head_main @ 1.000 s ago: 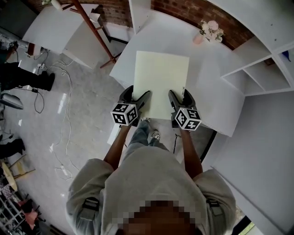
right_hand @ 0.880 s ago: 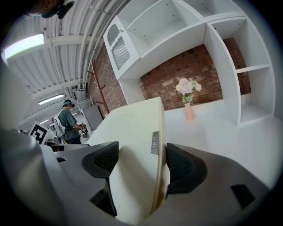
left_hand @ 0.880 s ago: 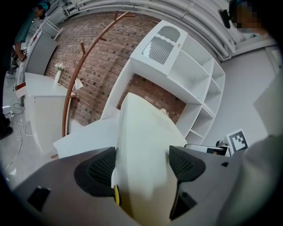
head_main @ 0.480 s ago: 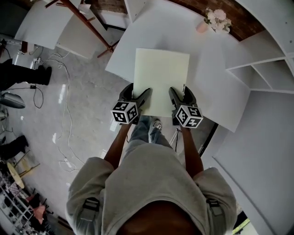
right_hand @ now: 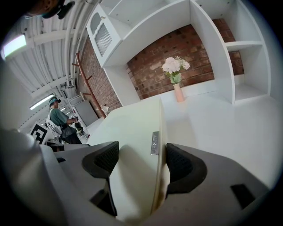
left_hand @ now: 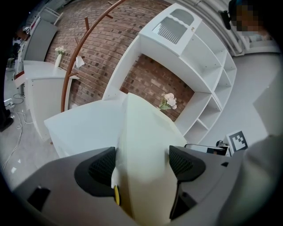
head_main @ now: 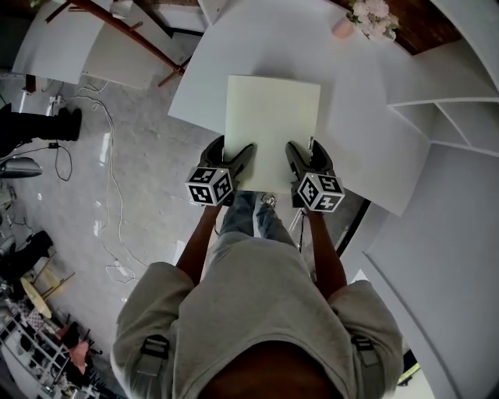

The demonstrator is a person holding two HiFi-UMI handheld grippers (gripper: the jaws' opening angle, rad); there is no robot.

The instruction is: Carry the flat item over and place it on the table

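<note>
Since a second before, the white counter (head_main: 355, 101) and the pink vase of flowers (head_main: 366, 15) had slid toward the top of the head view, so the person stood closer to the counter, while both claws kept the same hold.

At the left, the bare left forearm reached forward and slightly inward from the grey sleeve, with the marker cube facing up. The left claw (head_main: 232, 153) was closed on the near left corner of the pale yellow-green panel (head_main: 273, 125). In the left gripper view its claw (left_hand: 143, 163) had the panel (left_hand: 141, 128) filling the narrow gap between the dark ribbed pads (left_hand: 102, 167).

The panel lay flat and square to the person, stretching away from both claws over the counter. Whether it touched the surface could not be told.

The right claw (head_main: 302, 153) was clamped on the near right corner, with the right forearm straight behind it. In the right gripper view its claw (right_hand: 143, 161) held the panel (right_hand: 132, 128) against the right-hand pad, beside a small grey tab (right_hand: 154, 143) on the panel's edge.

Farther right stood the vase (right_hand: 177, 75) and white shelves (head_main: 448, 117).
</note>
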